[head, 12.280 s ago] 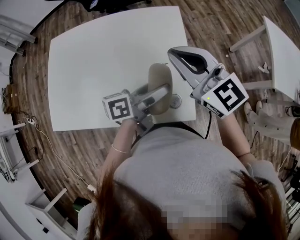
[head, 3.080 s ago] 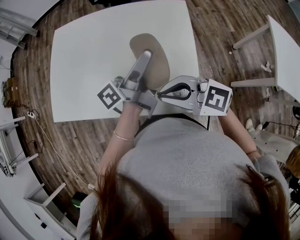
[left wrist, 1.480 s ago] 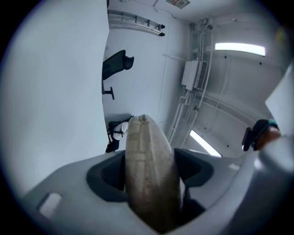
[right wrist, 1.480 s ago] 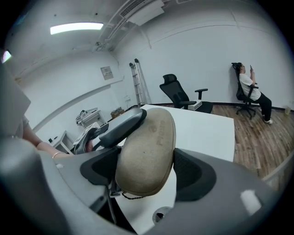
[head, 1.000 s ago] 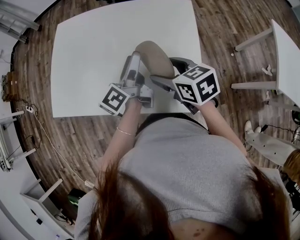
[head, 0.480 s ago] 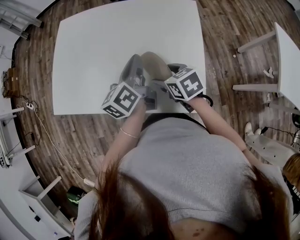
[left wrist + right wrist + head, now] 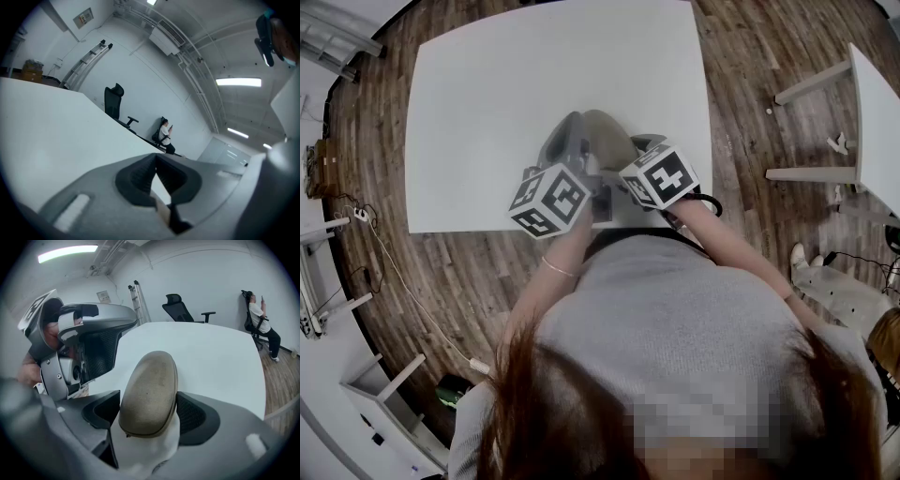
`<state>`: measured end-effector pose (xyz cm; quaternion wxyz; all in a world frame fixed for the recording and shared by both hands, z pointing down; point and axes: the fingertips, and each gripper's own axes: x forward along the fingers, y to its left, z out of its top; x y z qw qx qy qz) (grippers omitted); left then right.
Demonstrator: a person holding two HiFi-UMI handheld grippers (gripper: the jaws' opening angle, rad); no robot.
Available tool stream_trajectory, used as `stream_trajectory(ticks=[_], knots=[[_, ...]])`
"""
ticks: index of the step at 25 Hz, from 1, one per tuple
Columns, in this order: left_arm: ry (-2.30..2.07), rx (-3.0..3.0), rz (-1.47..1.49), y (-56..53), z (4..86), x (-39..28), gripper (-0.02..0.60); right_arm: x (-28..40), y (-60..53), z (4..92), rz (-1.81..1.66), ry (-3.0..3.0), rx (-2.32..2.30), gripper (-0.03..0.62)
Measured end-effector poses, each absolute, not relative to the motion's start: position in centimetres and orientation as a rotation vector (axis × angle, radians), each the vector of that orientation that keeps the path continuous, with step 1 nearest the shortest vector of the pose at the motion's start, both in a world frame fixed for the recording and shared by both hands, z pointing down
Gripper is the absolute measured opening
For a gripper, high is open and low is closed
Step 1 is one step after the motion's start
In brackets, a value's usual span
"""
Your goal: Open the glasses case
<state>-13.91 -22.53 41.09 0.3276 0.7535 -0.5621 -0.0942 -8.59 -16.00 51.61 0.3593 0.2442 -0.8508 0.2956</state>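
Because the case (image 7: 607, 136) lies shut at the near edge of the table (image 7: 487, 112), just right of its middle, the job is still at its start: the seam shows as an unbroken line round the tan shell. The right gripper (image 7: 149, 399) has the case's near end between its jaws, with a pad set against each long side, so it appears to be clamping the shell. The left gripper (image 7: 156, 158) sits just left of the case and points across the table. Its jaws are closed tip to tip, and a tan sliver low between them may be the case's edge, though its view does not show whether anything is pinched.

The step in hand looks like steadying the case and finding the lid's lip. To do it well, the right pads should probably bear on the lower half only, below the seam, since pressure across the seam would hold the lid down. The left tips would then need to catch the lip on the side opposite the hinge and lift in an arc, not straight up, while the right gripper keeps the base flat on the table.
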Motion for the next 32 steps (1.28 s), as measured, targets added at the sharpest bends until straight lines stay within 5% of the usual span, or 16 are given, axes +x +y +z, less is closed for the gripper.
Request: stream_trajectory(ticks=[15, 23, 25, 32], knots=[[-1.513, 1.958, -0.224, -22.7, 41.3, -14.8, -0.002, -6.8, -17.7, 46.6, 0.607, -2.267, 0.694, 0.397], [-1.554, 2.074, -0.146, -22.8, 39.2, -13.5, -0.002, -6.7, -22.1, 38.9, 0.403, -2.501, 0.983, 0.137], [-1.577, 2.128, -0.114, -22.7, 38.4, -12.8, -0.002, -6.5, -22.4, 37.8, 0.320, -2.534, 1.032, 0.017], [-1.646, 2.212, -0.072, -21.9, 37.3, -11.5, -0.002, -5.2, -21.9, 35.6, 0.254, -2.656, 1.105, 0.005]])
